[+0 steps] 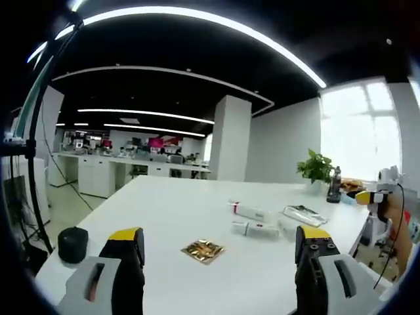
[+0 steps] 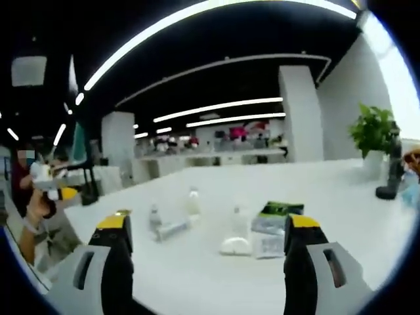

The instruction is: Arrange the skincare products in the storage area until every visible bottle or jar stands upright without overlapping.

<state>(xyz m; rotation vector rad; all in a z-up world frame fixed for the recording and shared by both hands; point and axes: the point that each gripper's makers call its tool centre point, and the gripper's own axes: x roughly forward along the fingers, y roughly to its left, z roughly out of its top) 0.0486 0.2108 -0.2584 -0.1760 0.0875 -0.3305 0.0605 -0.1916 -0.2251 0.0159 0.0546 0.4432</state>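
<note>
Left gripper view looks across a wide white desk [image 1: 190, 210] in an open office. The left tool [image 1: 220, 246] has its yellow-tipped jaws spread wide apart, holding nothing, raised above the near part of the desk. Between the jaws, on the desk, lies a small gold foil packet [image 1: 203, 250], flat. Farther off — toward the right — lie the skincare products: a white tube with a red band [image 1: 250, 210] on its side, a second white tube [image 1: 254, 228] just in front of it, also lying down, and a clear-wrapped flat pack [image 1: 302, 214] beside them. A dark round jar [image 1: 72, 244] stands near the desk's left corner, well apart from the rest. A potted plant [image 1: 316, 168] and a dark bottle [image 1: 335, 185] stand at the far edge.

In the right gripper view the right tool [image 2: 211, 243] is likewise wide open and empty, above the desk [image 2: 328, 190]. Beyond its jaws a small white bottle [image 2: 193, 201] stands upright, a smaller clear bottle [image 2: 155, 220] stands near it with a tube [image 2: 174, 228] lying at its foot, a white pump-like item [image 2: 236, 239] sits in the middle, and a green-and-black pack [image 2: 278, 213] lies flat just right of it — details are blurred. At the left edge a person's hand [image 2: 36, 210] holds the other gripper.
</note>
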